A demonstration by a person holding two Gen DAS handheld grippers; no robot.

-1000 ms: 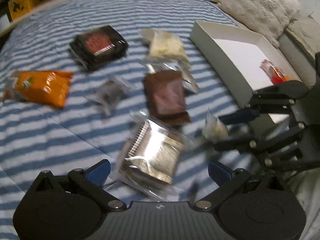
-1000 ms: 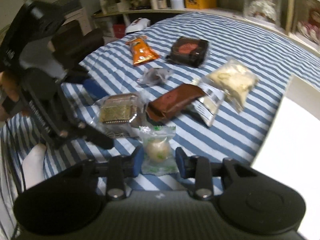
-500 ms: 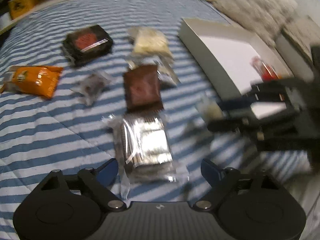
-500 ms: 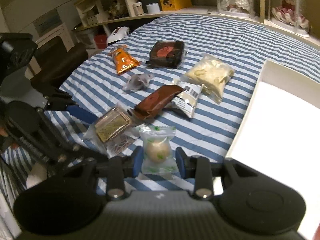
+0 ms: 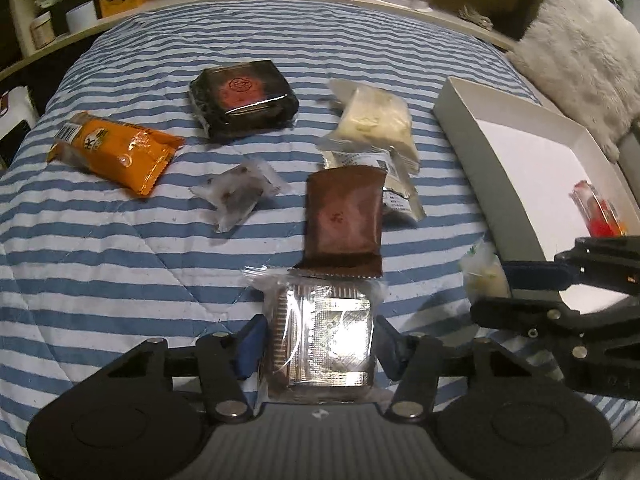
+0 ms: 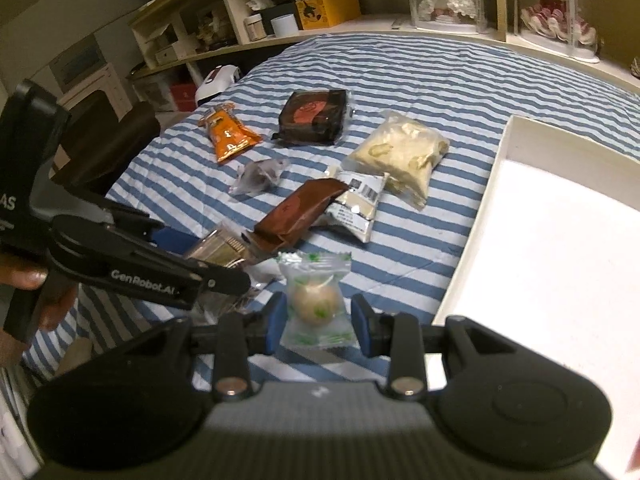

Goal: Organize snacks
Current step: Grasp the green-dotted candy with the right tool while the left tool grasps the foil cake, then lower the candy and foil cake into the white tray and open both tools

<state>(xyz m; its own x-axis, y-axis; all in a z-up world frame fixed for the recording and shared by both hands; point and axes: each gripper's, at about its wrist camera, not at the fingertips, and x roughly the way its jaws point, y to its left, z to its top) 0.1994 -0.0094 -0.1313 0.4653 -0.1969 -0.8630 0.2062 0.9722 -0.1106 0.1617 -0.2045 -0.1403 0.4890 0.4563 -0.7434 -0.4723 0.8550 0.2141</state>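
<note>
Both jaws are closed on snacks. On the left gripper (image 5: 318, 346) the blue pads press the two sides of a clear-wrapped foil pack (image 5: 320, 344), which is low over the striped bed cover (image 5: 120, 264). The right gripper (image 6: 316, 320) holds a small round sweet in a clear wrapper with green marks (image 6: 316, 304); its jaws pinch the wrapper from both sides, and it is just beside the near wall of the white box (image 6: 560, 248).

In the left wrist view, a brown pouch (image 5: 342, 216) lies on the bed just beyond the foil pack, and its near edge seems to touch the pack's wrapper. Behind it is a pale label pack (image 5: 396, 188), partly under the pouch, and further a bag of cream-coloured pieces (image 5: 376, 120). To the left lie a small clear packet with dark pieces (image 5: 236, 194), an orange packet (image 5: 116, 152) and a black tray pack with a red label (image 5: 244, 98). Inside the white box, near its right side, is one red packet (image 5: 596, 212). A person's fingers (image 6: 28, 280) hold the left gripper's handle in the right wrist view.
</note>
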